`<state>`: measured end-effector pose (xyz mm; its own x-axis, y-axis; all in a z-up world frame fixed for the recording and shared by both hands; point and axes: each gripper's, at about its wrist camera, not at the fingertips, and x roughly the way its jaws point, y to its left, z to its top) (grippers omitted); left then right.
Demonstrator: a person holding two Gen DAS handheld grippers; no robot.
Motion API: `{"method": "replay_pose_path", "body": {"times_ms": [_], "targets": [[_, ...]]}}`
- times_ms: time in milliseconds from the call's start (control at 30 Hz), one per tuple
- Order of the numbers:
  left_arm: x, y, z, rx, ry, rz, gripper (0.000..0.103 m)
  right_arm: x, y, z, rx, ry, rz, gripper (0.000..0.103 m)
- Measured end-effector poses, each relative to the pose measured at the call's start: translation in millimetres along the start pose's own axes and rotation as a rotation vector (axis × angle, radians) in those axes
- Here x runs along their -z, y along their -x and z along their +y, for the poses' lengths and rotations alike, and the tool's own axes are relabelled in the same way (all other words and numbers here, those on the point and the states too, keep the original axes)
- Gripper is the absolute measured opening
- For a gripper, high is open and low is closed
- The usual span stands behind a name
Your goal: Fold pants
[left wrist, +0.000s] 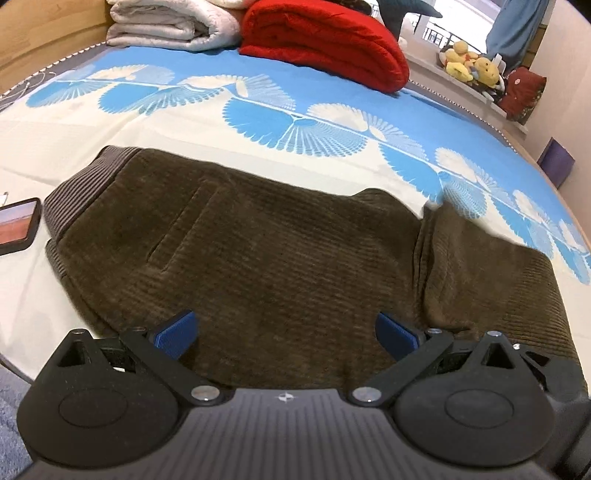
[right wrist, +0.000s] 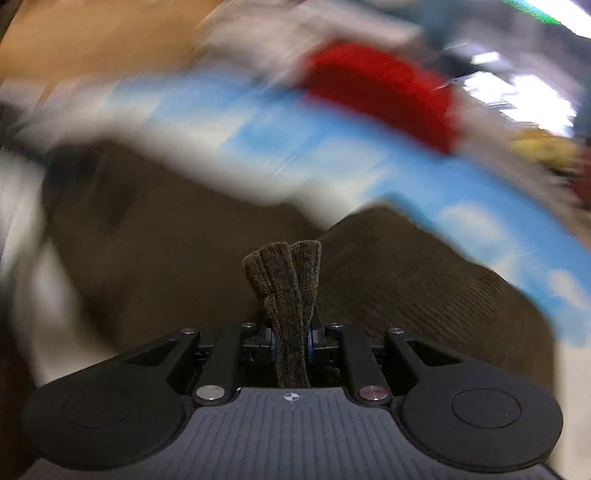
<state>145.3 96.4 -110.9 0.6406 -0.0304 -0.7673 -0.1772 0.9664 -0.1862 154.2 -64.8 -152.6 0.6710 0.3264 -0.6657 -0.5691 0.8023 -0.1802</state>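
Observation:
Brown corduroy pants (left wrist: pixel 258 251) lie spread on the bed, waistband at the left, a fold bulging at the right. My left gripper (left wrist: pixel 286 332) is open, its blue pads (left wrist: pixel 177 334) wide apart just above the near edge of the pants, holding nothing. My right gripper (right wrist: pixel 291 339) is shut on a bunched fold of the pants (right wrist: pixel 290 291), which sticks up between the jaws. The rest of the pants (right wrist: pixel 406 280) shows behind it. The right wrist view is heavily motion-blurred.
The bed has a blue and white patterned sheet (left wrist: pixel 295 122). A red folded blanket (left wrist: pixel 325 44) and a white quilt (left wrist: pixel 166 26) lie at the far side. A phone (left wrist: pixel 16 225) lies left of the waistband. Plush toys (left wrist: pixel 469 62) sit on a ledge at the right.

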Motion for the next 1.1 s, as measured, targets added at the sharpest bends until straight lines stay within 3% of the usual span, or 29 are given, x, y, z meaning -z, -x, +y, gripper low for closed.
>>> {"method": "replay_pose_path", "body": {"times_ms": [67, 100, 233, 400, 500, 633, 700, 767, 833, 933, 1000, 1100], "targets": [[3, 0, 4, -0.014, 0.001, -0.002, 0.103, 15, 0, 32, 0.118, 0.189, -0.068, 0.015], [5, -1, 5, -0.014, 0.009, 0.004, 0.103, 13, 1, 30, 0.113, 0.191, -0.062, 0.015], [7, 2, 7, 0.004, 0.018, 0.019, 0.103, 2, 10, 1, 0.035, -0.048, -0.057, 0.015], [8, 12, 9, -0.003, 0.023, -0.001, 0.103, -25, 29, -26, 0.096, -0.148, -0.189, 0.014], [8, 16, 10, -0.009, 0.019, -0.012, 0.103, -34, 44, -25, 0.069, -0.12, -0.251, 0.014], [10, 12, 9, -0.012, 0.023, -0.002, 0.103, -6, 42, -1, -0.024, 0.051, -0.154, 0.015], [11, 9, 6, -0.001, 0.021, 0.007, 0.103, 10, 24, 12, -0.021, 0.095, -0.066, 0.015], [13, 8, 1, 0.011, 0.007, 0.009, 0.103, 17, 21, 19, -0.007, 0.121, -0.074, 0.016], [13, 7, -5, 0.023, -0.012, 0.01, 0.103, 18, 25, 21, -0.012, 0.123, -0.078, 0.021], [13, 6, -15, 0.041, -0.032, 0.006, 0.103, 17, 31, 19, -0.052, 0.056, -0.066, 0.044], [13, 7, -20, 0.054, -0.042, -0.001, 0.103, 13, 38, 21, -0.053, 0.026, -0.068, 0.048], [14, 5, -26, 0.066, -0.053, -0.004, 0.103, 17, 56, 16, -0.133, -0.026, -0.093, 0.056]]}}
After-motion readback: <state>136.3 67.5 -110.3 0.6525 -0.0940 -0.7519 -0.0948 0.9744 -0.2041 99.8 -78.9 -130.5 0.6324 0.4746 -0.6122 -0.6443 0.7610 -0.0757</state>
